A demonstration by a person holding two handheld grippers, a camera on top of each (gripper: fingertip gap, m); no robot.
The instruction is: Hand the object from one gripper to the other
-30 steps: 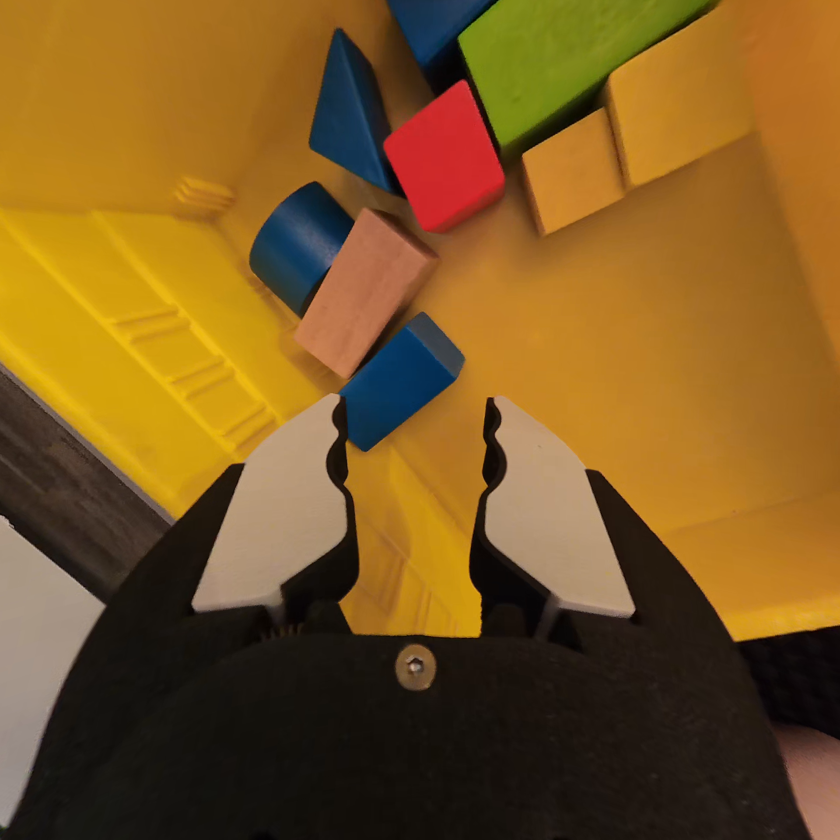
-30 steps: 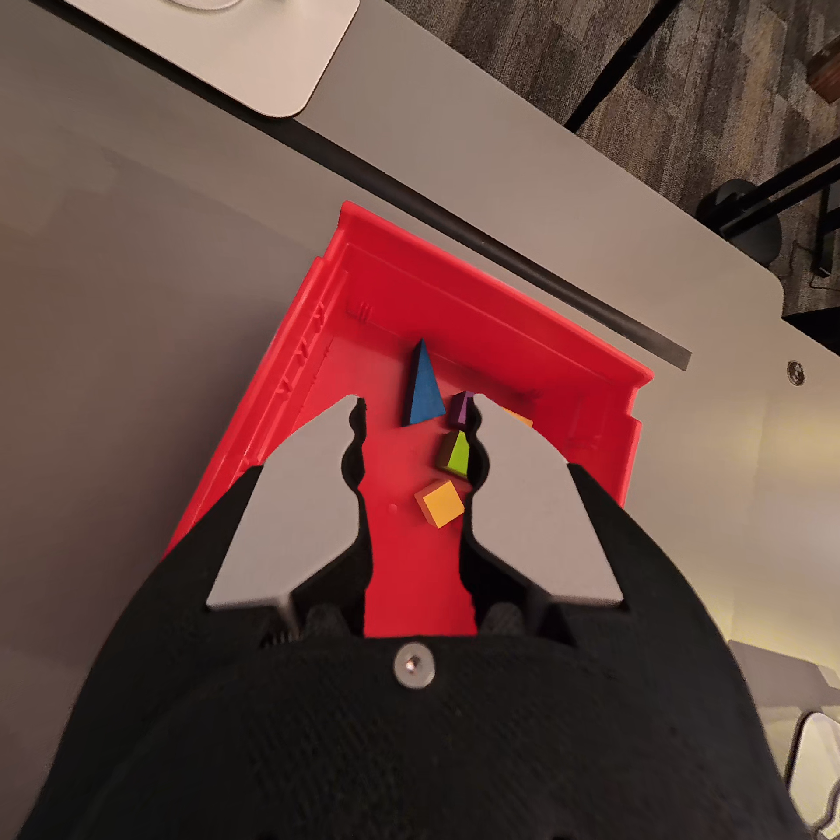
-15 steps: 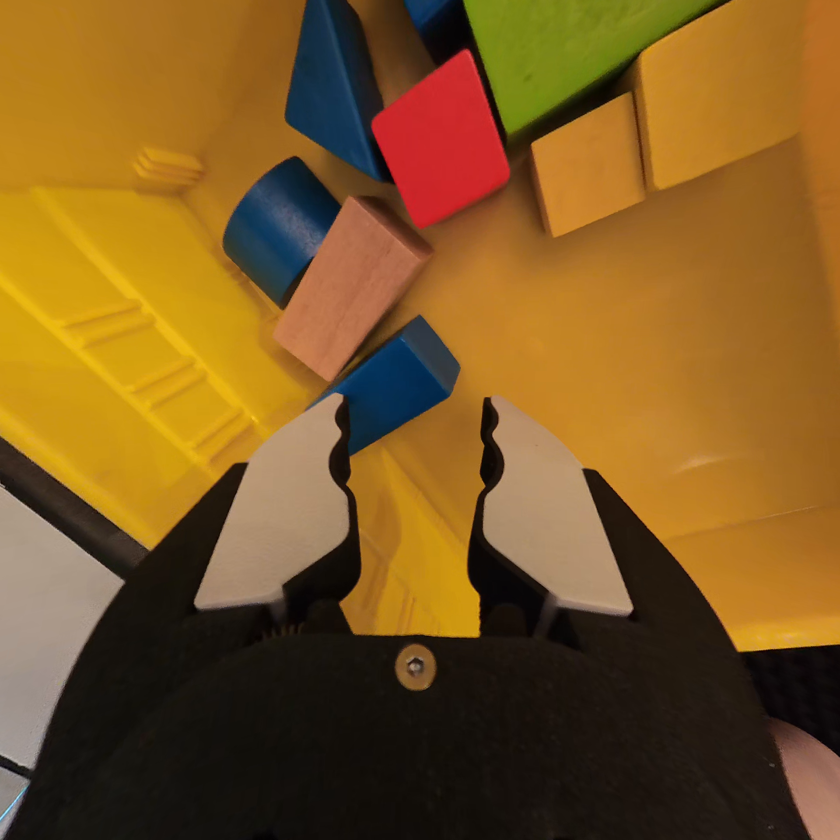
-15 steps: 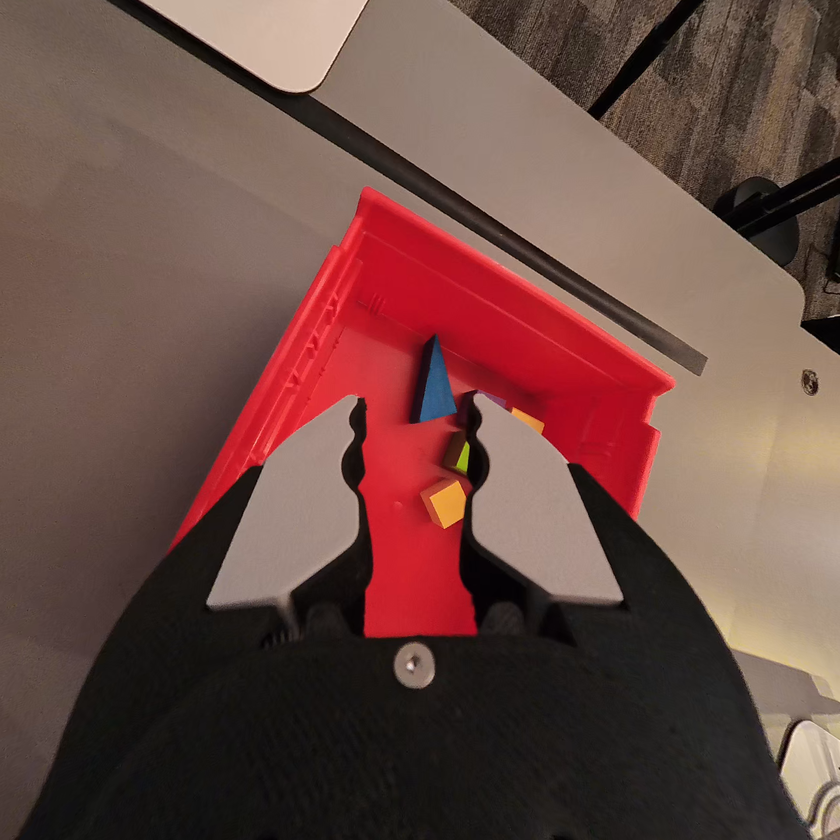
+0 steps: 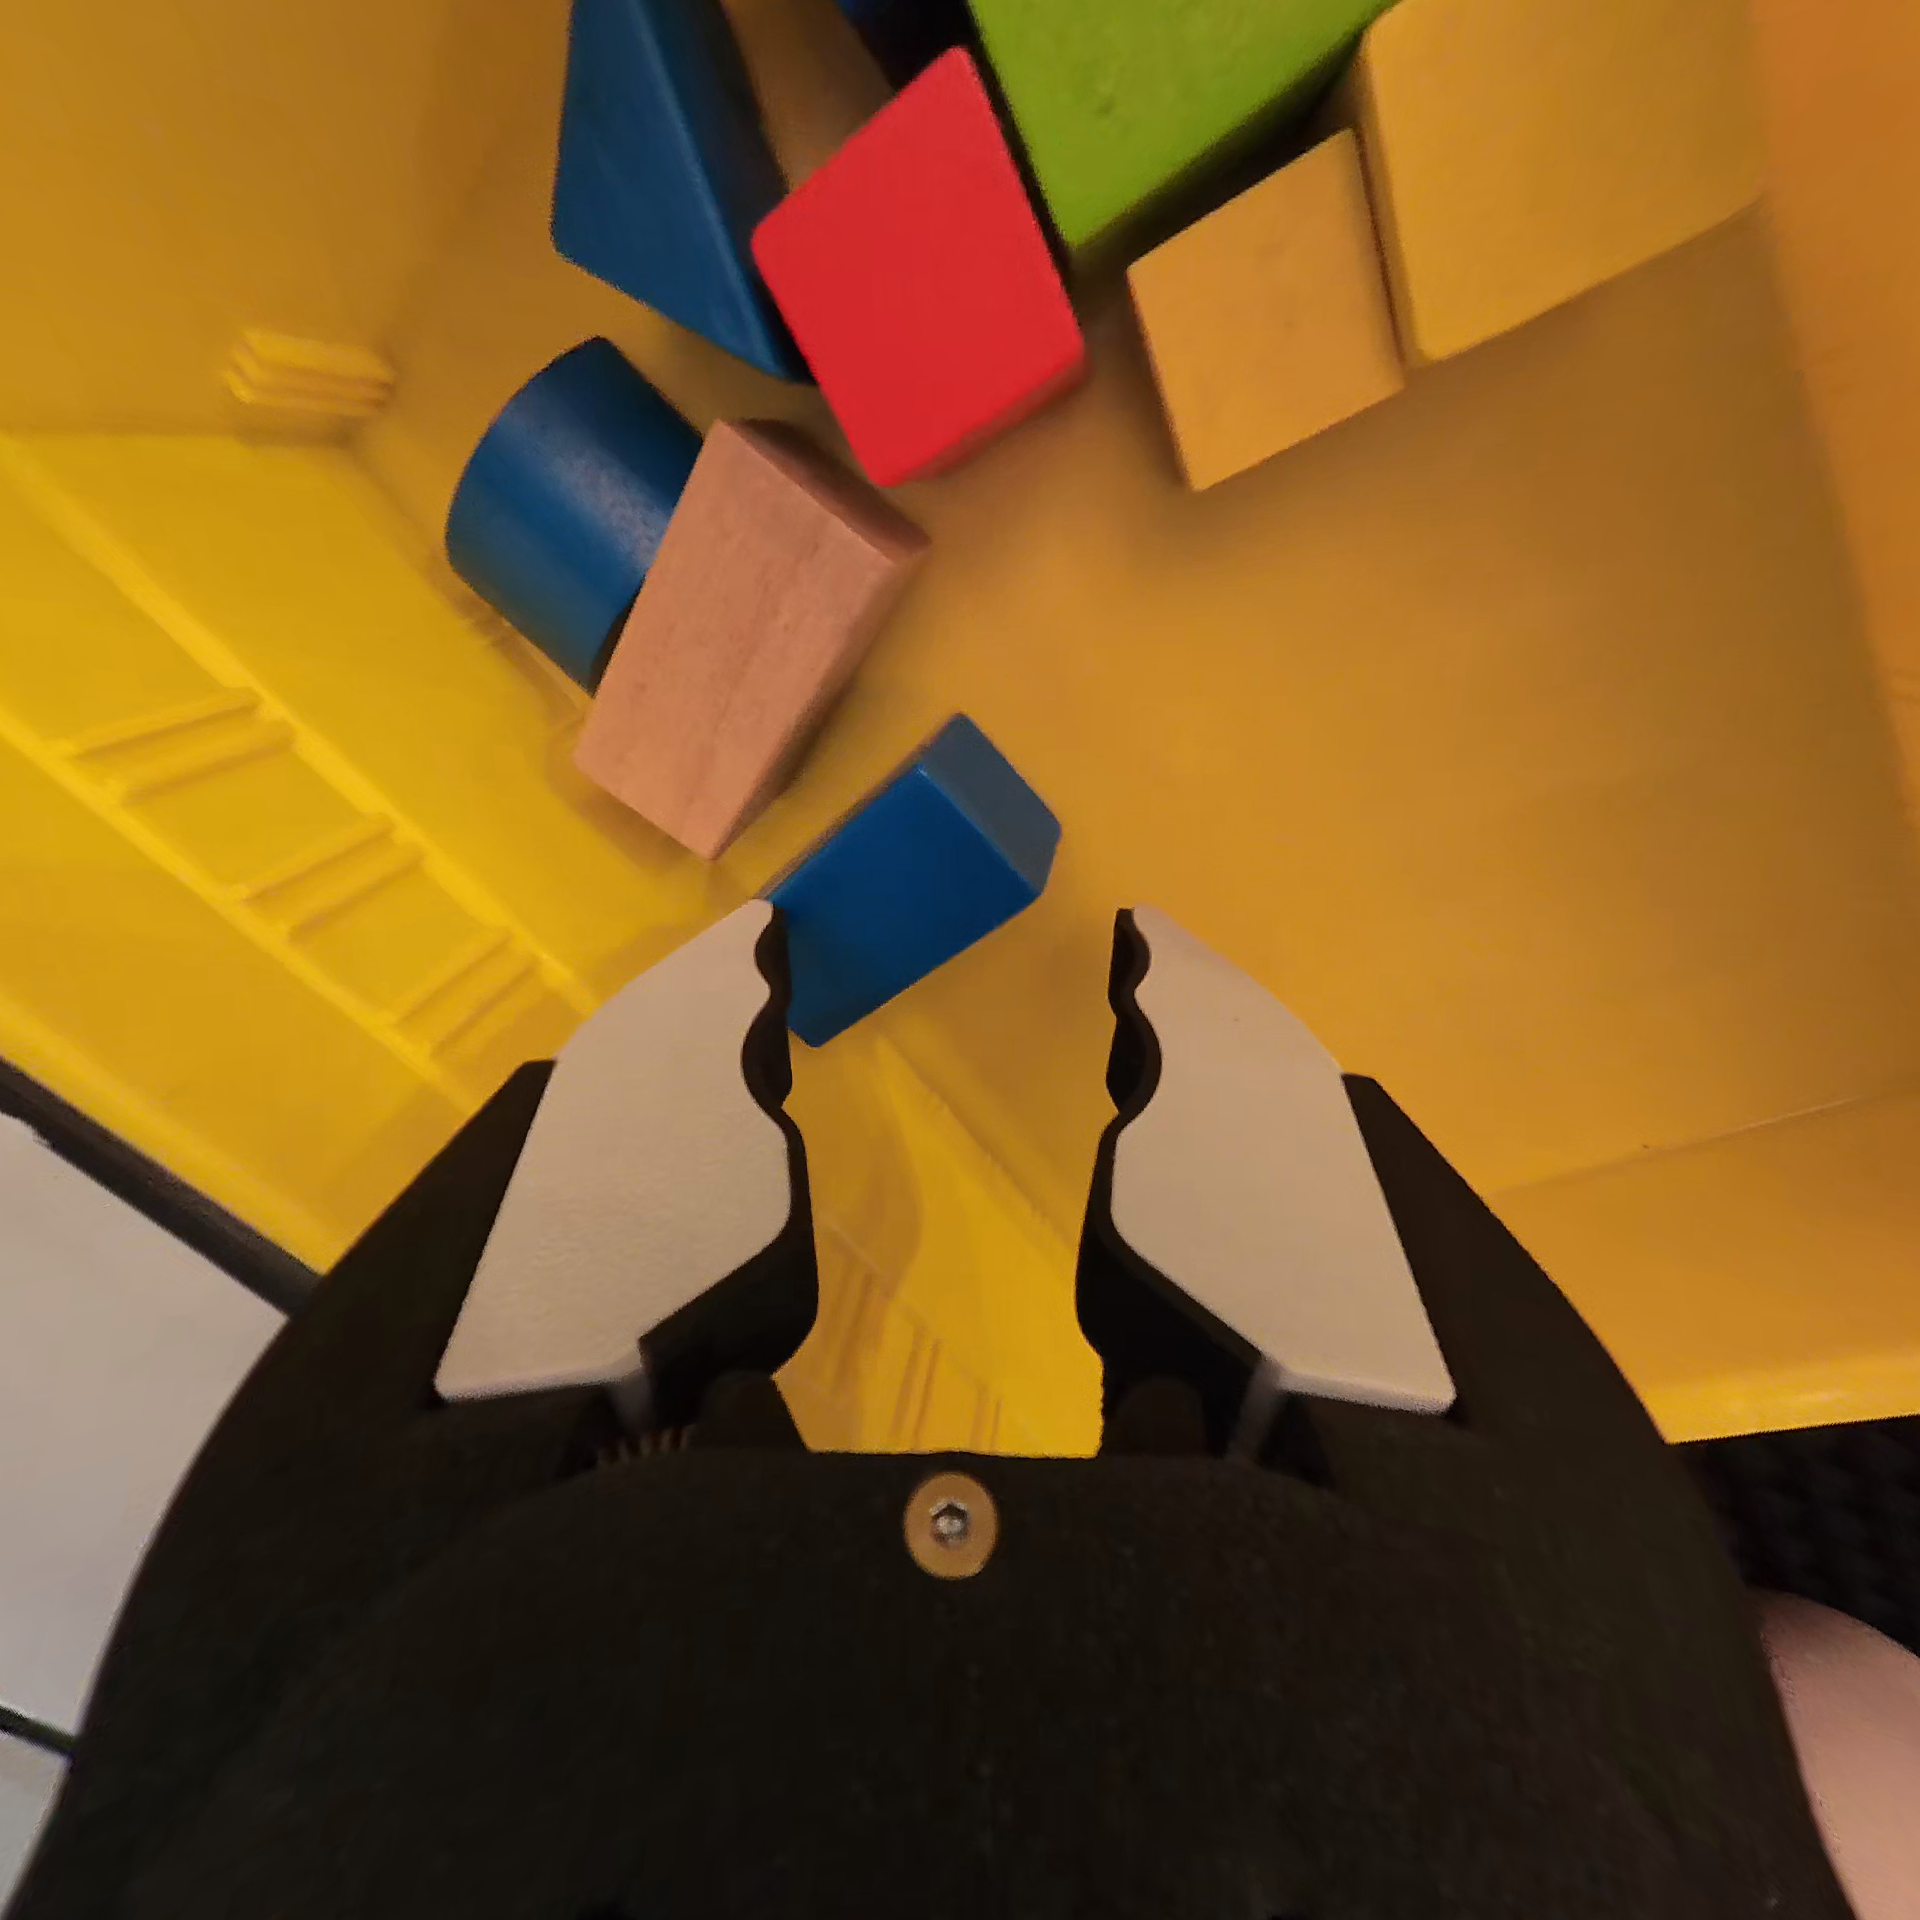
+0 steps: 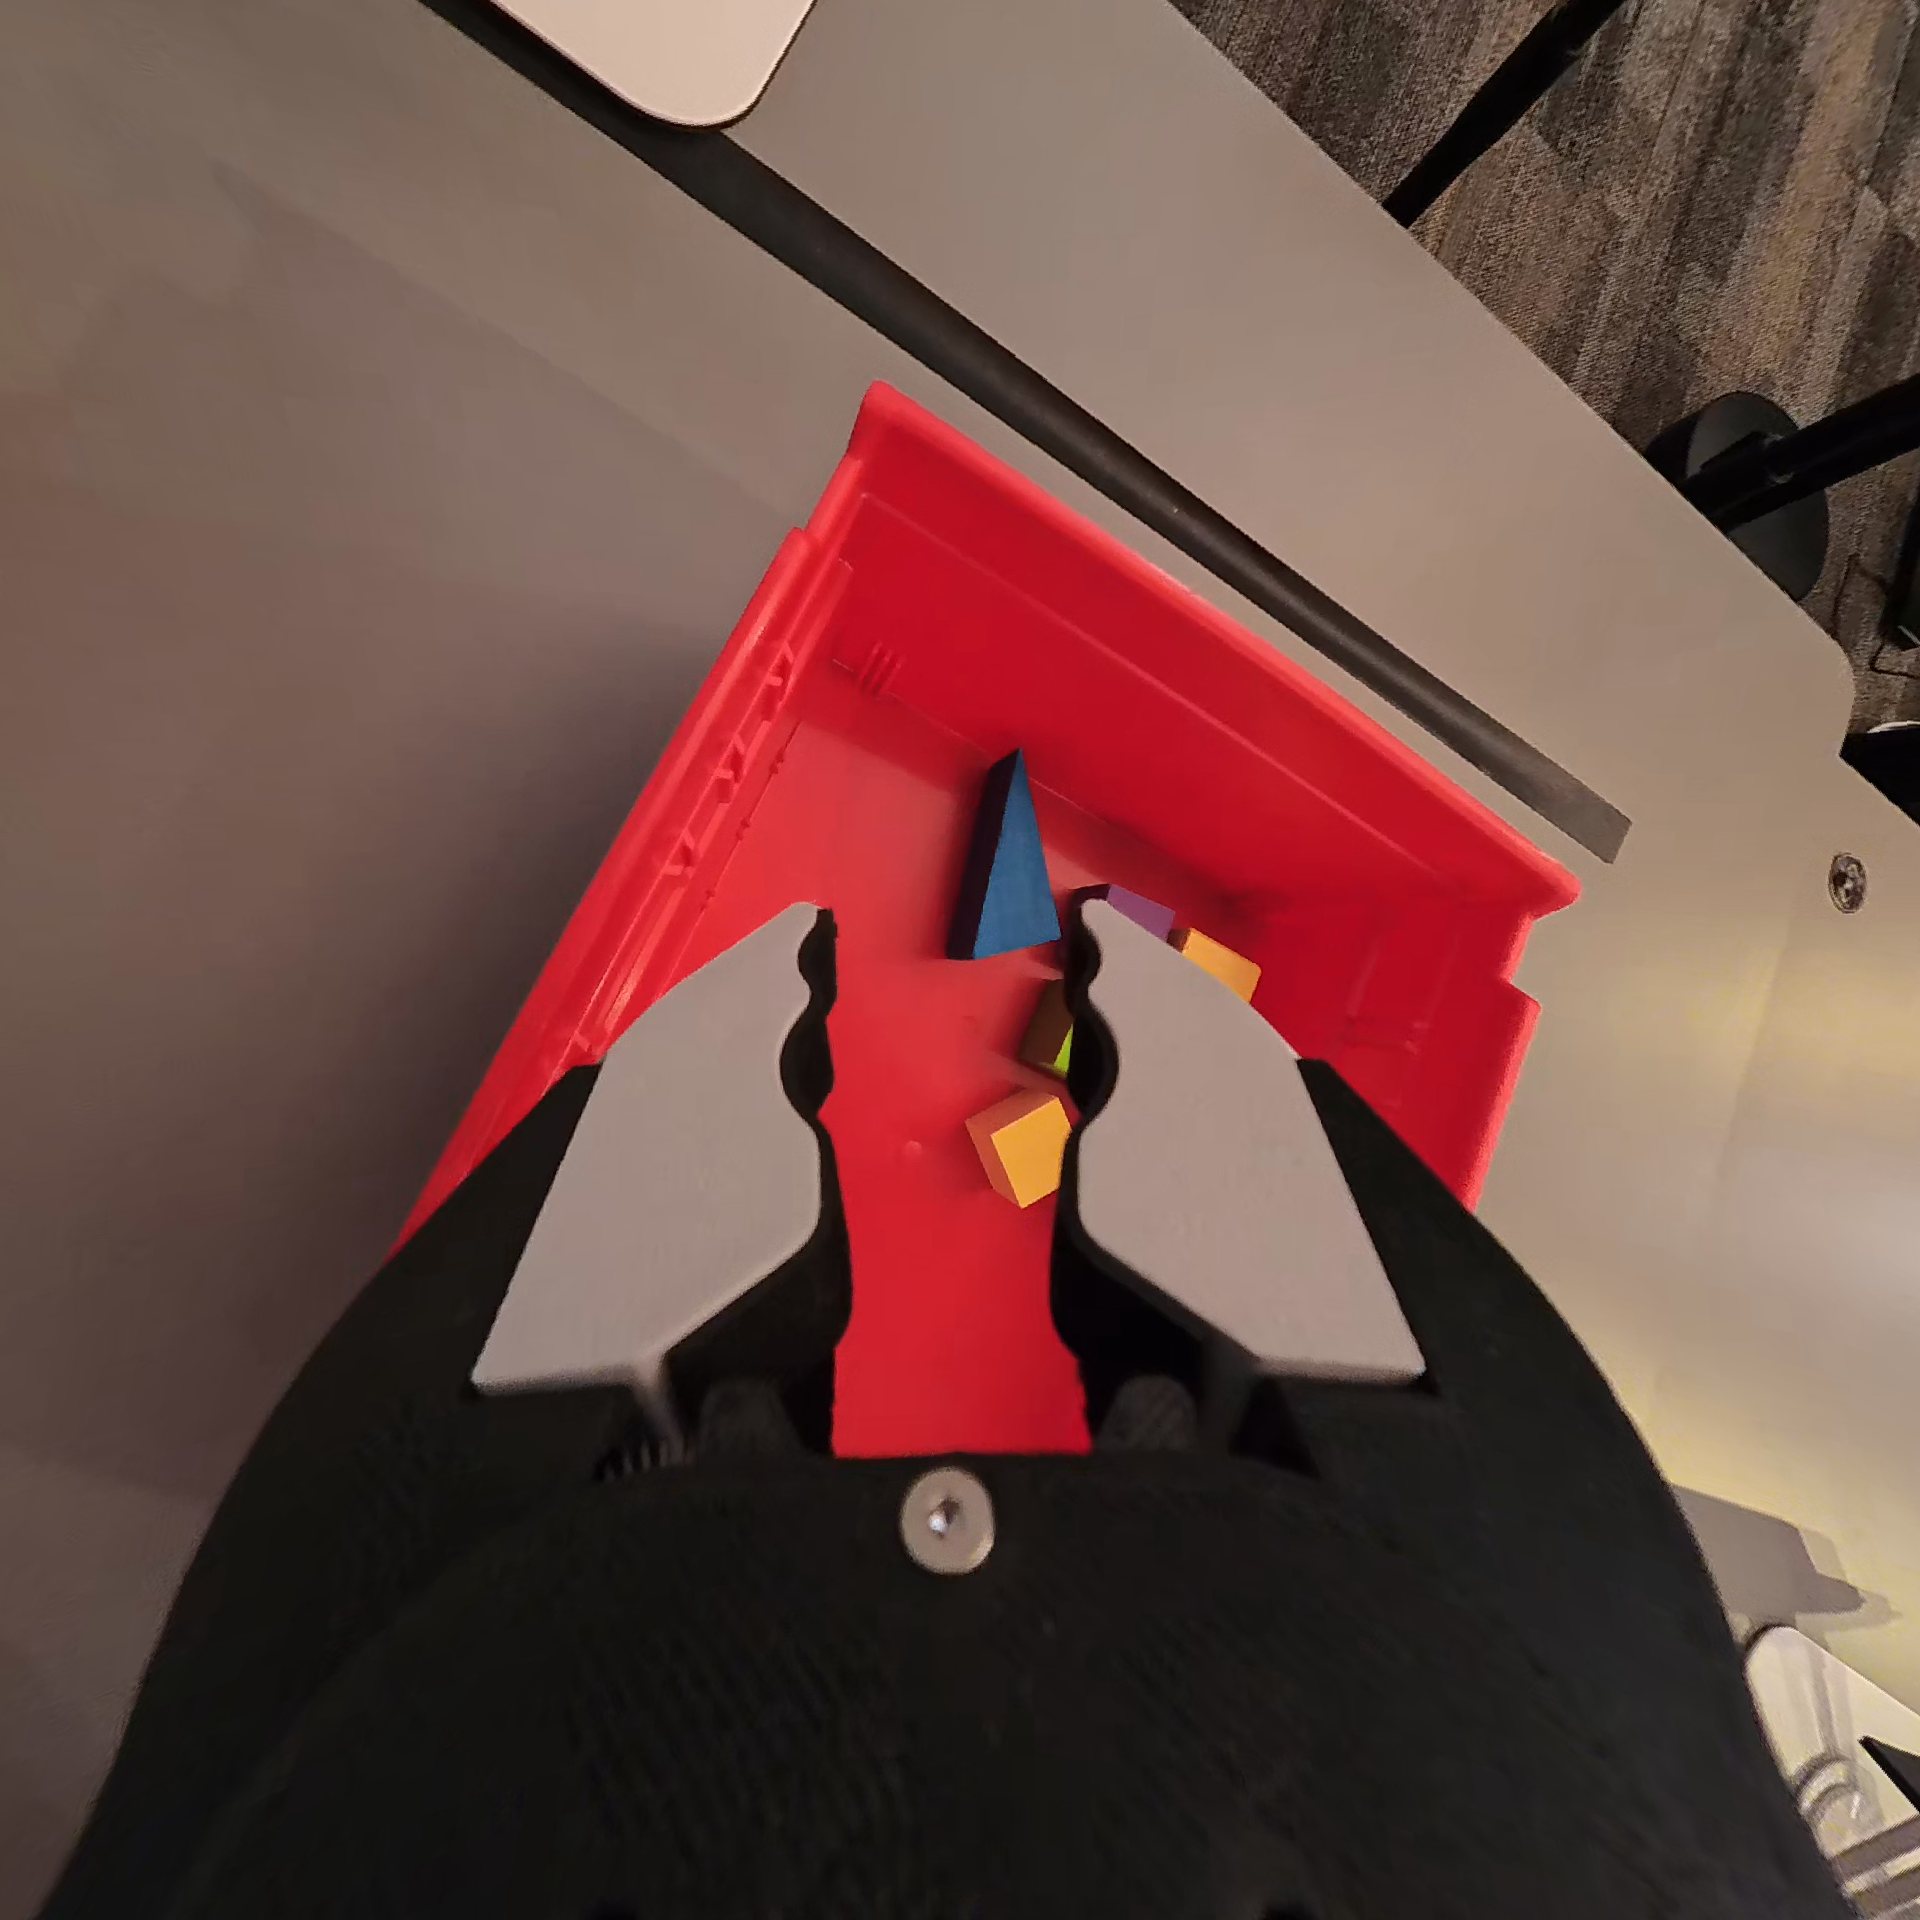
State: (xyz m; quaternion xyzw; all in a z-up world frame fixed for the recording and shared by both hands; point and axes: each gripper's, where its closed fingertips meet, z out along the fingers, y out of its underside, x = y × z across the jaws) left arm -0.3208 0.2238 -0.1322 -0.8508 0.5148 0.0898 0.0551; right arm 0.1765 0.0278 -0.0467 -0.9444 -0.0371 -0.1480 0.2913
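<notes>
Blocks lie in a yellow bin, and the left gripper hangs low over them with its jaws wide apart and nothing between them. A small blue block sits right at its tips, just beside a tan block. This looks like the picking-up step, not yet done. Next the jaws need to go down around the blue block and close on it. The right gripper waits high over a red bin on the grey surface, also spread apart and empty.
</notes>
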